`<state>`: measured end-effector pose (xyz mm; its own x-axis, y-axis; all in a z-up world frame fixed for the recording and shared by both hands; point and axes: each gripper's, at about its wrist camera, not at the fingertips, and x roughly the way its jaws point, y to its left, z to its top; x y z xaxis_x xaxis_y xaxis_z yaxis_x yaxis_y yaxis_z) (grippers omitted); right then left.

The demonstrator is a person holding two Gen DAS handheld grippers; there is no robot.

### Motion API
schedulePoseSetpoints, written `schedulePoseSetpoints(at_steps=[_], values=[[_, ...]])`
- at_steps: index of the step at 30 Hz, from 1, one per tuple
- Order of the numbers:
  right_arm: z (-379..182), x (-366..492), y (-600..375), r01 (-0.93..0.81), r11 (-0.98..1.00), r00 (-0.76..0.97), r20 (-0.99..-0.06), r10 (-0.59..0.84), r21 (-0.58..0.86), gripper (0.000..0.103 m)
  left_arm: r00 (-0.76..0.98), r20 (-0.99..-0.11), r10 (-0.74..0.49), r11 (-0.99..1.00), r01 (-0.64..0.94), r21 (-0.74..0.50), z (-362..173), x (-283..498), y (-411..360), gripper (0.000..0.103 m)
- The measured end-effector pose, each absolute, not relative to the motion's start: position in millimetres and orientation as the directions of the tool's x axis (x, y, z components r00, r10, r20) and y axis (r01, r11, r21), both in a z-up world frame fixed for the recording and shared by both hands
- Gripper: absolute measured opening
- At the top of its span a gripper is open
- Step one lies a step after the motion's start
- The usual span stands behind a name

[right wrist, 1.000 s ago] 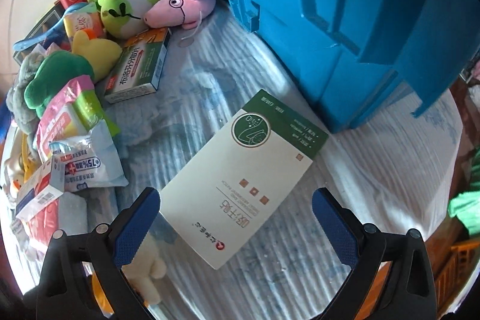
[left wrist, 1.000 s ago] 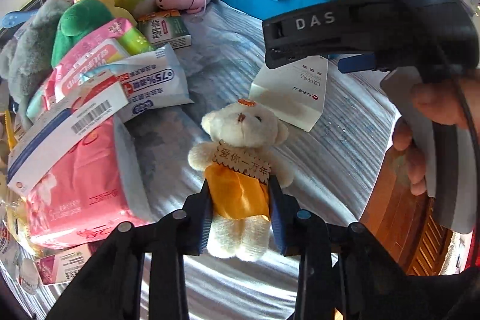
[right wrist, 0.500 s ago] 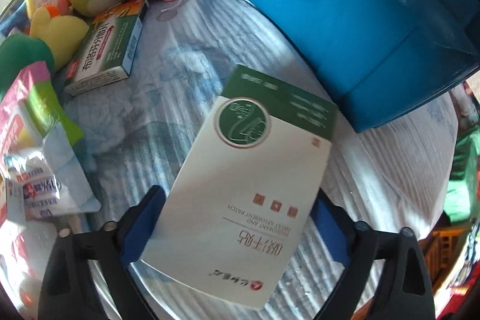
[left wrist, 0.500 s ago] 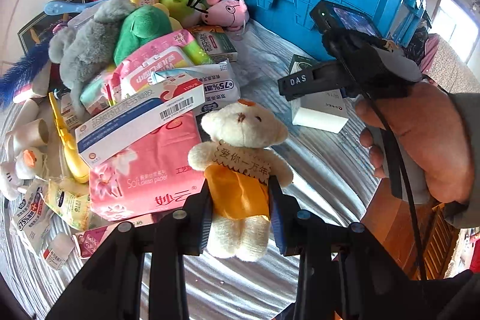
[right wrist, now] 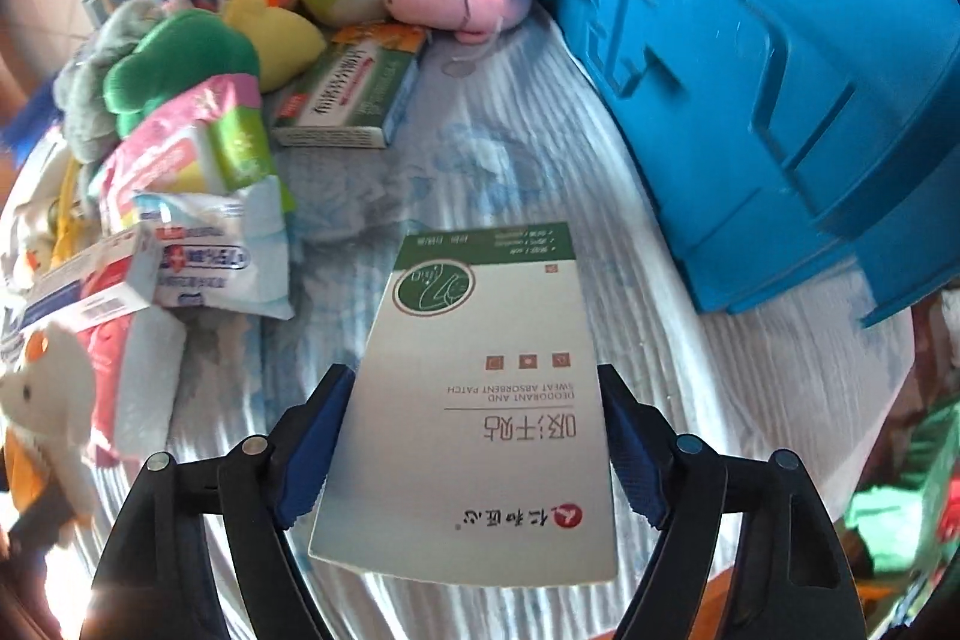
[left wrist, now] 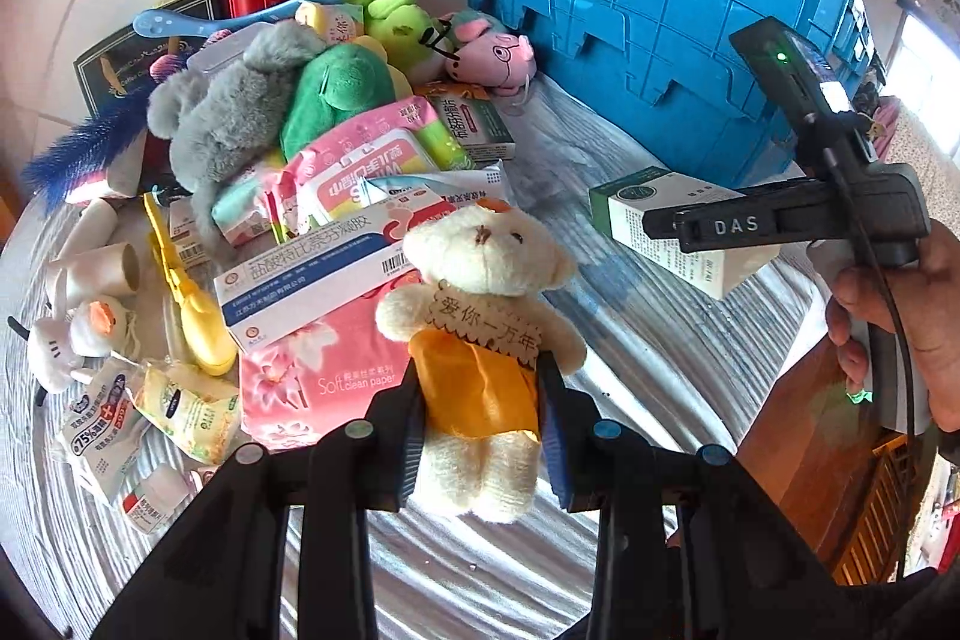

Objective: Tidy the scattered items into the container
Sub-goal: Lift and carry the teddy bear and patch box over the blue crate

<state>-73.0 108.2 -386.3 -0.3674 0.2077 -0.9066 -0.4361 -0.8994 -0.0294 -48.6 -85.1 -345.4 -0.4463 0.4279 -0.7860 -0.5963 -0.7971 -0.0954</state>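
Left tool (left wrist: 480, 400) clamps teddy bear (left wrist: 483, 334), lifted near the blue crate (left wrist: 660, 10). Right tool (right wrist: 474, 436), jaws just closing, grips green-white patch box (right wrist: 486, 400) beside the crate, above the worktop (right wrist: 510, 148).

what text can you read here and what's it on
"DAS": right tongs
"DEODORANT AND SWEAT ABSORBENT PATCH", seen upside down: white and green box
"Soft clean paper": pink tissue pack
"75%": wipes packet
Chinese lettering on the bear's tag and other packs is not transcribed here; the fine print is too small.
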Motion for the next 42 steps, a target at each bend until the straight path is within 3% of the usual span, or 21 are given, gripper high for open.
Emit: schedulePoseSetpoints(at_steps=[5, 14, 23, 32, 42], values=[[-374.3, -65.9, 107.9, -0.383, -0.923, -0.384, -0.903, 0.191, -0.032, 0.079, -0.465, -0.777, 0.424, -0.807, -0.583, -0.092, -335.8, -46.6, -88.6, 0.032], [-435.7, -45.4, 119.3, -0.356, -0.931, -0.278, -0.941, 0.193, -0.086, 0.079, -0.464, -0.781, 0.418, -0.807, -0.585, -0.084, -338.5, -41.6, -86.2, 0.032], [-438.7, -48.6, 123.6, -0.35, -0.931, -0.265, -0.943, 0.201, -0.1, 0.077, -0.478, -0.777, 0.411, -0.814, -0.575, -0.076, -332.9, -43.7, -86.6, 0.032], [-394.7, -39.4, 112.8, -0.302, -0.949, -0.335, -0.922, 0.193, -0.089, 0.077, -0.522, -0.753, 0.4, -0.833, -0.549, -0.061, -312.0, -51.2, -93.5, 0.032], [-294.3, -24.7, 96.0, -0.233, -0.972, -0.504, -0.85, 0.157, -0.041, 0.077, -0.608, -0.718, 0.339, -0.883, -0.469, -0.019, -266.9, -52.6, -108.1, 0.032]])
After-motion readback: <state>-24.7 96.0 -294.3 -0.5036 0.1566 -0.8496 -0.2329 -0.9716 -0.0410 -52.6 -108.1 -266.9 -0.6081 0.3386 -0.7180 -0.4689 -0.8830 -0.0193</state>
